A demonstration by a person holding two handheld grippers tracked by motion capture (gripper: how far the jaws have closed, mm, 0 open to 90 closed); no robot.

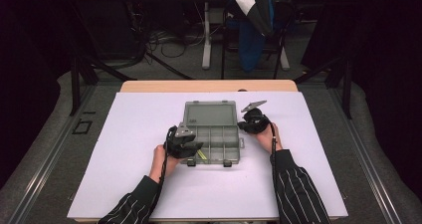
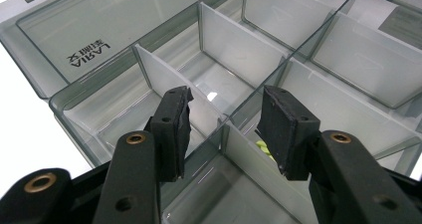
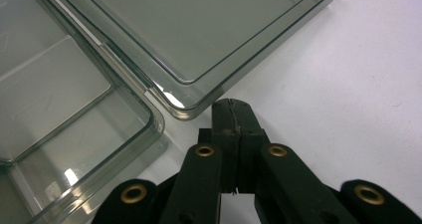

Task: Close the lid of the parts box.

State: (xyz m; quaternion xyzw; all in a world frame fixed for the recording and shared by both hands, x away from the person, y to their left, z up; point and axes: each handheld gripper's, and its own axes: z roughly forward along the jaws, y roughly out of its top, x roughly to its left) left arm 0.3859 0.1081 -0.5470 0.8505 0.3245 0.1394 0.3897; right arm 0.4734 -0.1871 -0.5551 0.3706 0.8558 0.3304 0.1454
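At tabletop centre, over clear grey plastic compartment box (image 1: 213, 134), we kept left gripper (image 2: 224, 122) wide, empty; right gripper (image 3: 233, 115) closed, empty. Advice: centre jaws on yellow-green piece (image 2: 263, 147).

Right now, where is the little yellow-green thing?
In the high view, the yellow-green thing lies in the clear box's front-left compartment, just beside the left tool.

**Three cameras, one shared box**

The high view looks forward and down from the near side onto the whole tabletop (image 1: 149, 194). Each gripper view sits close, looking along its own tongs. All three share the open compartment box (image 1: 211, 132): the left its dividers, the right its lid corner.
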